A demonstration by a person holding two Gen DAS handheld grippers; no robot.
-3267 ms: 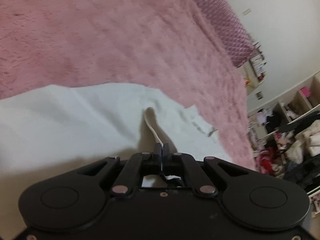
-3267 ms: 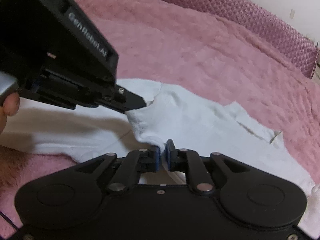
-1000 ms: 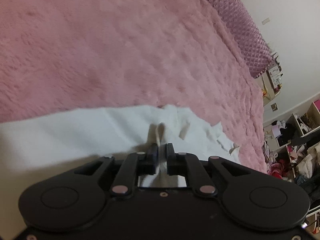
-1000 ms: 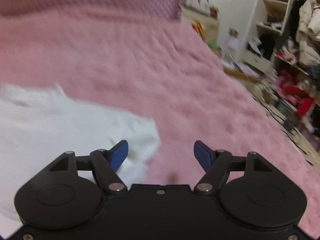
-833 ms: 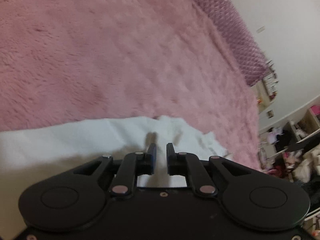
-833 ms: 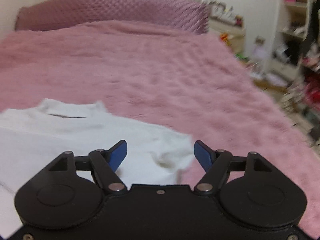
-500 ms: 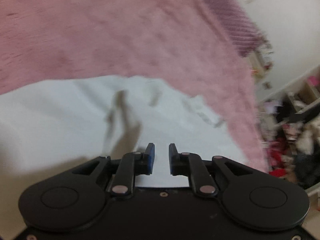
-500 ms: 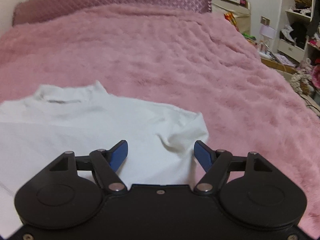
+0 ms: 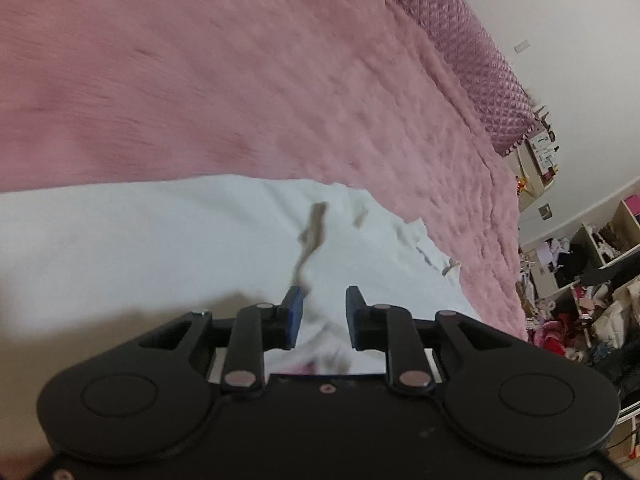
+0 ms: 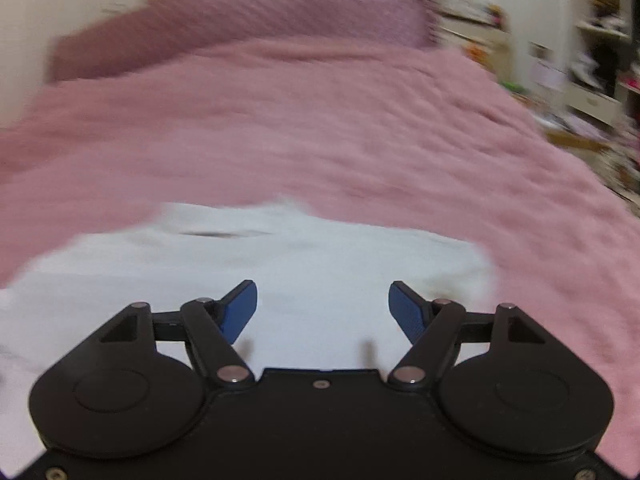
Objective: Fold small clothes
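Observation:
A small white shirt (image 9: pixel 160 240) lies flat on the pink fluffy bedspread (image 9: pixel 240 80). In the left wrist view my left gripper (image 9: pixel 322 304) hovers just above the cloth with its jaws opening. White fabric shows below the gap, but the pads do not press on it. In the right wrist view the same white shirt (image 10: pixel 320 264) spreads out with its neck opening (image 10: pixel 224 234) at the far side. My right gripper (image 10: pixel 323 304) stands wide open above the shirt's near part, holding nothing. Both views are motion-blurred.
A quilted purple headboard (image 10: pixel 240 24) runs along the bed's far end. Shelves and piles of clothes (image 9: pixel 580 280) crowd the floor to the right of the bed. Cream shelving (image 10: pixel 592 40) stands at the right. Bare pink bedspread (image 10: pixel 360 128) extends beyond the shirt.
My left gripper has let go of the white fabric, parted its jaws and pulled back over the shirt. My right gripper, wide open throughout, has swung from the bed's right edge to over the shirt.

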